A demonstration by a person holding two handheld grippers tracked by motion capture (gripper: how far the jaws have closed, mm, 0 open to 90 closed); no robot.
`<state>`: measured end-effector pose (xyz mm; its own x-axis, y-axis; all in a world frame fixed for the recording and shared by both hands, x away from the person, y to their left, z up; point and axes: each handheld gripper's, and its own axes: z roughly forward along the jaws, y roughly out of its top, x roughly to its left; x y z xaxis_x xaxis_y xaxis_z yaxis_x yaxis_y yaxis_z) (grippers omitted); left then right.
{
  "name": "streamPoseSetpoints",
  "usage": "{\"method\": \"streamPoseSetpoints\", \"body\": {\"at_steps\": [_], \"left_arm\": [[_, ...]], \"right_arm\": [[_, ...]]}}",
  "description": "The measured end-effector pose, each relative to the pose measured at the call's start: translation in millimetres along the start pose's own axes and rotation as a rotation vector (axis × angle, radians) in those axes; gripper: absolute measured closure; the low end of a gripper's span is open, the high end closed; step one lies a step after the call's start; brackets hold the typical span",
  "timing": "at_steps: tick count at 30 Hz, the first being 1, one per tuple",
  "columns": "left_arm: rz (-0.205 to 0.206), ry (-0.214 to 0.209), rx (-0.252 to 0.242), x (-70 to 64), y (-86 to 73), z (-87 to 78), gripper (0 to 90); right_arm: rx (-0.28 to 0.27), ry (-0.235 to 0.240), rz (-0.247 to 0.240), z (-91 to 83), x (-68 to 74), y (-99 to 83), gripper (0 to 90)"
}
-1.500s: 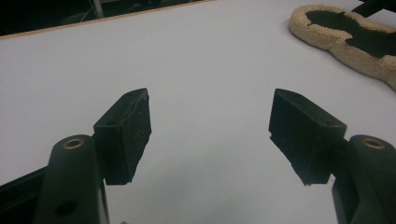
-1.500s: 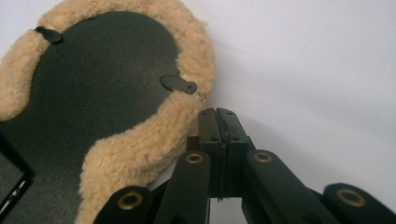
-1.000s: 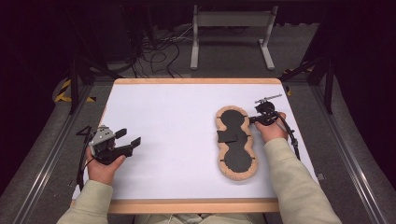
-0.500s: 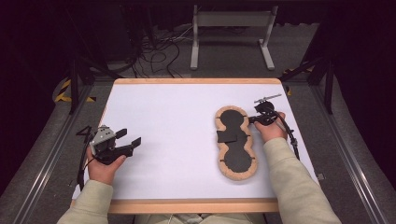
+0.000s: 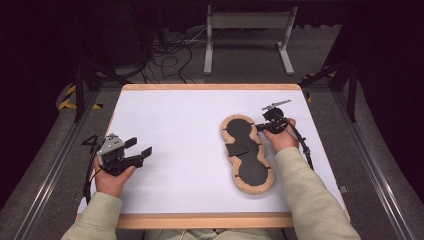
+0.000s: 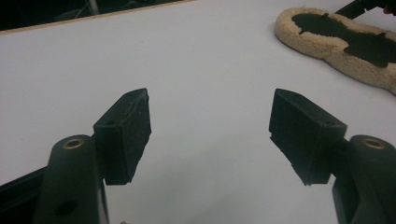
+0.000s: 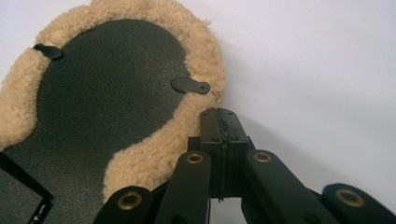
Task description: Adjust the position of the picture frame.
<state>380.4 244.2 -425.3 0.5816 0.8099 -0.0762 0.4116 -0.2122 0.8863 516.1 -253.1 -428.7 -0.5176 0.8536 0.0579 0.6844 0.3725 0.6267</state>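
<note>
A peanut-shaped black pad with a tan fleece border (image 5: 248,150) lies flat on the right half of the white table (image 5: 185,130). My right gripper (image 5: 260,127) is at the pad's upper right edge, jaws pressed together. In the right gripper view its shut tips (image 7: 219,114) rest against the fleece rim (image 7: 154,154), beside a small black tab (image 7: 189,85), with nothing seen between them. My left gripper (image 5: 140,146) hovers near the table's left side, far from the pad. Its jaws (image 6: 210,126) stand wide open over bare table, and the pad (image 6: 345,42) lies off at the far right.
A black strap piece (image 5: 237,148) crosses the pad's narrow middle. The table has a wooden rim (image 5: 200,220). Beyond the far edge, a grey metal stand (image 5: 247,22) and loose cables (image 5: 170,55) sit on the floor.
</note>
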Motion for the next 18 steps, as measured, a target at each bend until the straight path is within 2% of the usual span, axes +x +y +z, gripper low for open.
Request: {"method": "streamPoseSetpoints", "body": {"at_steps": [9, 11, 13, 18], "left_arm": [[0.004, -0.001, 0.002, 0.0, 0.2, 0.8, 30.3], [0.004, -0.001, 0.002, 0.1, 0.2, 0.7, 30.2], [0.002, -0.001, 0.002, 0.1, 0.2, 0.5, 30.2], [0.004, -0.002, 0.003, 0.2, 0.2, 0.7, 30.2]], "right_arm": [[0.015, 0.049, -0.065, 11.5, 24.1, 14.0, 90.0], [0.016, 0.088, -0.113, 17.0, 38.8, 19.9, 90.0], [0.015, 0.103, -0.121, 18.9, 43.4, 21.2, 90.0], [0.029, 0.153, -0.181, 26.7, 65.5, 29.2, 90.0]]}}
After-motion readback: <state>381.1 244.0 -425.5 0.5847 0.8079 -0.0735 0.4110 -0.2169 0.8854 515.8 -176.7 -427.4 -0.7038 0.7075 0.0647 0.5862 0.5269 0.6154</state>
